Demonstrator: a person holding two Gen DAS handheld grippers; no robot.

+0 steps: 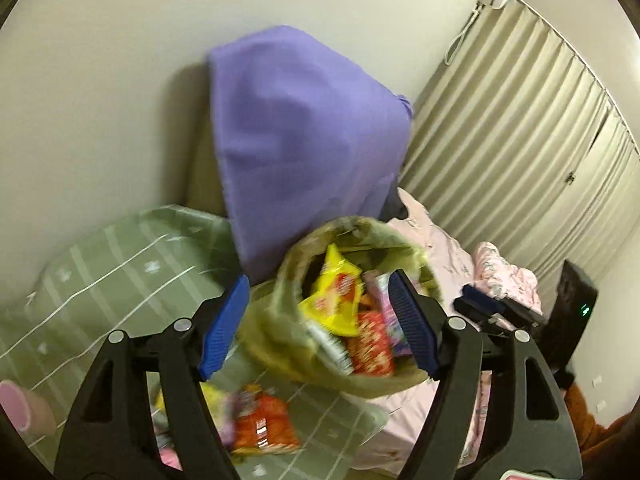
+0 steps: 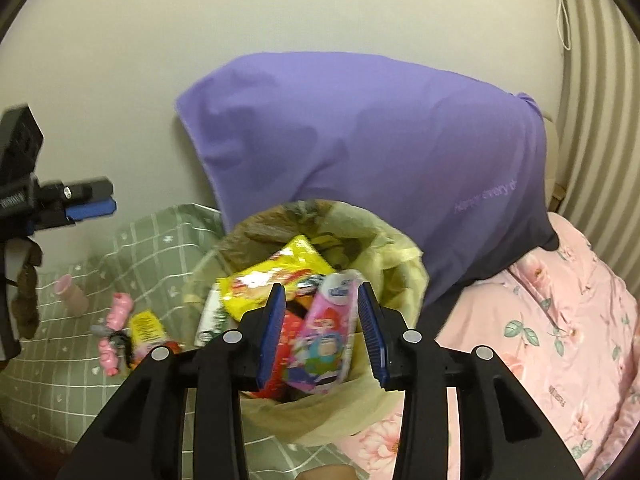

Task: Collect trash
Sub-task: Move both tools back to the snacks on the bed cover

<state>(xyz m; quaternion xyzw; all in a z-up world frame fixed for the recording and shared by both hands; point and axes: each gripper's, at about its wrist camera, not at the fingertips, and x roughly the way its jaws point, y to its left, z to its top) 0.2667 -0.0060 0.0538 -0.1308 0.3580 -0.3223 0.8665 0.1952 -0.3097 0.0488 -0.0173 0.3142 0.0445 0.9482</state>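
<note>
Translucent yellow-green plastic trash bag [image 2: 404, 264]: lower wrappers hidden, blurred. Left gripper [image 1: 320, 324] spread wide, empty; right gripper [image 2: 322, 334] parted, nothing gripped.

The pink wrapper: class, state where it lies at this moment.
In the right wrist view the pink wrapper lies atop the trash in the yellowish bag, right of the yellow packet, seen between the open right gripper fingers.

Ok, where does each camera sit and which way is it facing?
Left wrist: on the left gripper, looking down over the bag at the purple pillow; its open fingers show.
Right wrist: on the right gripper, above the bag; open fingers show.
Shared: bag, pillow, yellow wrapper, each other's gripper.
</note>
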